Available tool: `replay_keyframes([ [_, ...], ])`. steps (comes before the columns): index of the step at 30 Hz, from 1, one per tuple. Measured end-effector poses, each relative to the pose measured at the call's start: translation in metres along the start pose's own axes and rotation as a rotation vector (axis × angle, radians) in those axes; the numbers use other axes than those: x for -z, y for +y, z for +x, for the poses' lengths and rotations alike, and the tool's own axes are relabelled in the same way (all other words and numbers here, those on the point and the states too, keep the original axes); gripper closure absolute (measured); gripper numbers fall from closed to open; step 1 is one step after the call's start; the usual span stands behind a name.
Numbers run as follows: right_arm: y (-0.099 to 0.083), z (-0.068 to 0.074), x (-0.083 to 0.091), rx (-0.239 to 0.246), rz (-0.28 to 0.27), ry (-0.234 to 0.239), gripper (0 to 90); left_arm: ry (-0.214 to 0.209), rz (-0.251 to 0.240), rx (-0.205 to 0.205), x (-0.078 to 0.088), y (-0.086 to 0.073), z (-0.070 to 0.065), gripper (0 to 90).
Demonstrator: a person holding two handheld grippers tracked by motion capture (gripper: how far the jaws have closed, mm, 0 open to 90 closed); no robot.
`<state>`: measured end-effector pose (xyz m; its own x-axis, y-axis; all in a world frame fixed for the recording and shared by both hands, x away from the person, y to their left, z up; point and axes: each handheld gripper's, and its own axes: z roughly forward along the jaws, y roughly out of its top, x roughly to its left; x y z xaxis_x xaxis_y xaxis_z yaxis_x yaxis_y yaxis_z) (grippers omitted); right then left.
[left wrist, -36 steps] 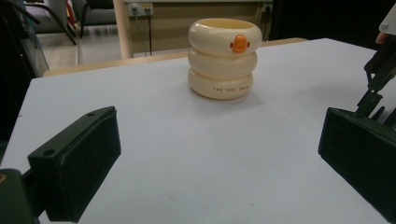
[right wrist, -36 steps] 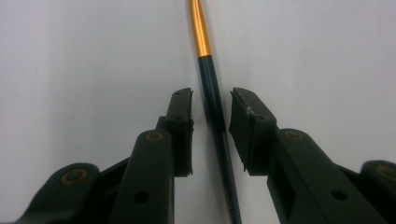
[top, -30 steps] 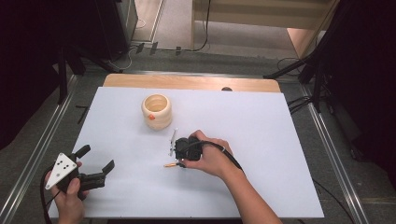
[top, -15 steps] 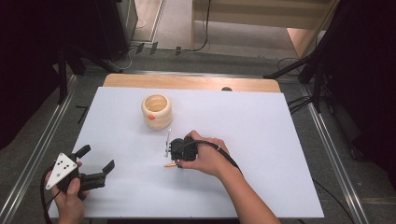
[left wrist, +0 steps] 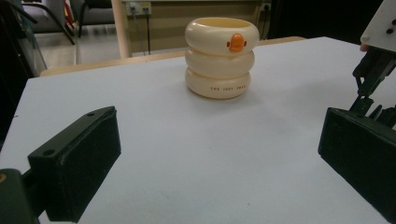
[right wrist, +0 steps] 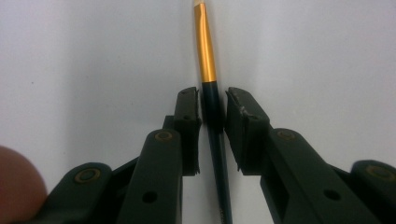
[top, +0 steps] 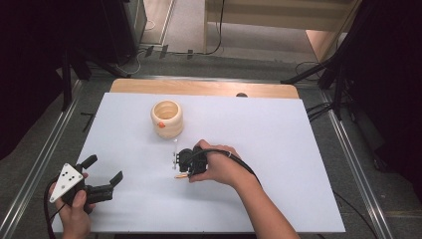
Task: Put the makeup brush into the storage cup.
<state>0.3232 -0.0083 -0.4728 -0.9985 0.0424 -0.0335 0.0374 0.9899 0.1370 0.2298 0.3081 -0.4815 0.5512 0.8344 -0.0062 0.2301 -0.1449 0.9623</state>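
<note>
A: Right gripper state?
B: Jaws narrow, closed around the slim dark-handled paintbrush with gold ferrule. Brush lies on the white table sheet, mid-table, just in front of the cream ringed plastic cup with orange duck beak.
A: Left gripper?
B: Jaws wide apart, nothing between them. It sits at the near-left corner, well apart from the brush, facing the cup.
A: Cup upright?
B: Yes.

Grey floor, wooden furniture, dark surroundings
</note>
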Motion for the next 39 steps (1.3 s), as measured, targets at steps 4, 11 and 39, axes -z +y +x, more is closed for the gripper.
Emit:
replay_keyframes([
  [4, 0.002, -0.002, 0.0, -0.014, 0.011, 0.02, 83.5, 0.002, 0.0, 0.002, 0.0, 0.0, 0.0, 0.0],
  [11, 0.0, -0.004, 0.0, -0.044, -0.007, 0.034, 84.7, 0.001, -0.001, -0.001, 0.0, 0.0, -0.001, 0.0],
  [39, -0.037, -0.012, 0.045, -0.201, -0.435, 0.004, 84.8, 0.003, 0.002, 0.002, -0.001, 0.0, 0.001, 0.0],
])
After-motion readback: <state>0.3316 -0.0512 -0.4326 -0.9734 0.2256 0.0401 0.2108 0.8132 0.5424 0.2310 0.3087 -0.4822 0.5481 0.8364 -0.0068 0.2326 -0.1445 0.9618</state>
